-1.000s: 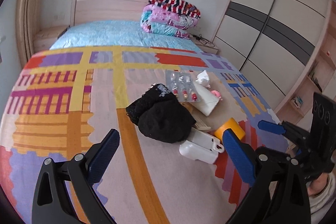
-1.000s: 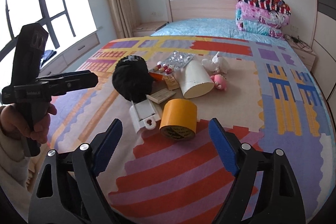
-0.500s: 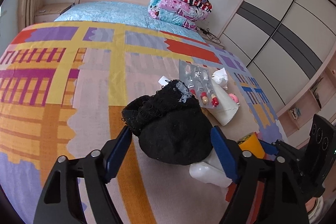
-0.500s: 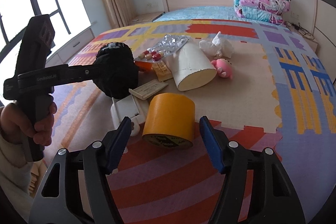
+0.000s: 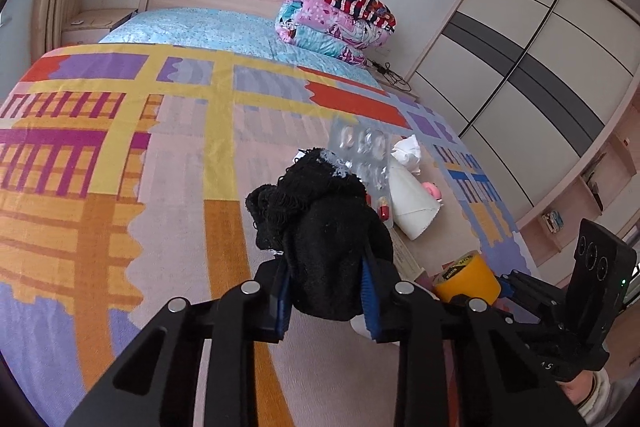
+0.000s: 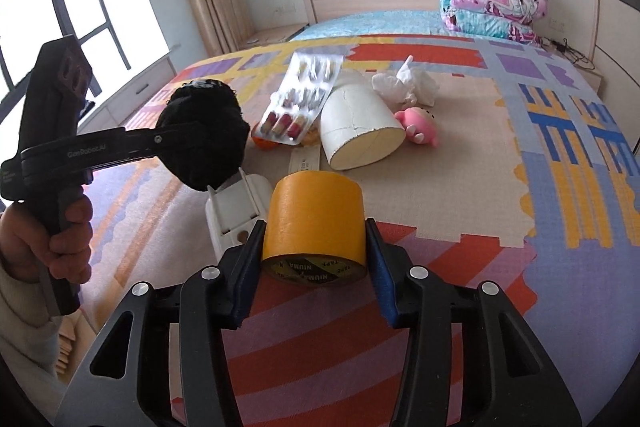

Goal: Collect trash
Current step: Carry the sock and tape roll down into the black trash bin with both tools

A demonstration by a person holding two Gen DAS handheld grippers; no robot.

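Two grabs: both grippers have just been closing, and now each one holds a thing — so EARLIER they were wide apart.
Left gripper (image 5: 326, 301): its jaws squeeze the soft black fuzzy cloth lump (image 5: 320, 227), which sits on the colourful striped bed blanket (image 5: 120, 187).
Right gripper (image 6: 314, 277): its jaws clamp the sides of the yellow roll of tape (image 6: 314, 223), near the bed's foot.
What it means: two bits of trash look ready to lift.
Still lying there: white paper cup on its side (image 6: 356, 127), pill sheet (image 6: 298, 99), crumpled white tissue (image 6: 404, 83), pink toy (image 6: 418, 123), white plastic box (image 6: 234, 211).
Room: the two grippers are close together — lift straight up. Lots of bare blanket to the left.
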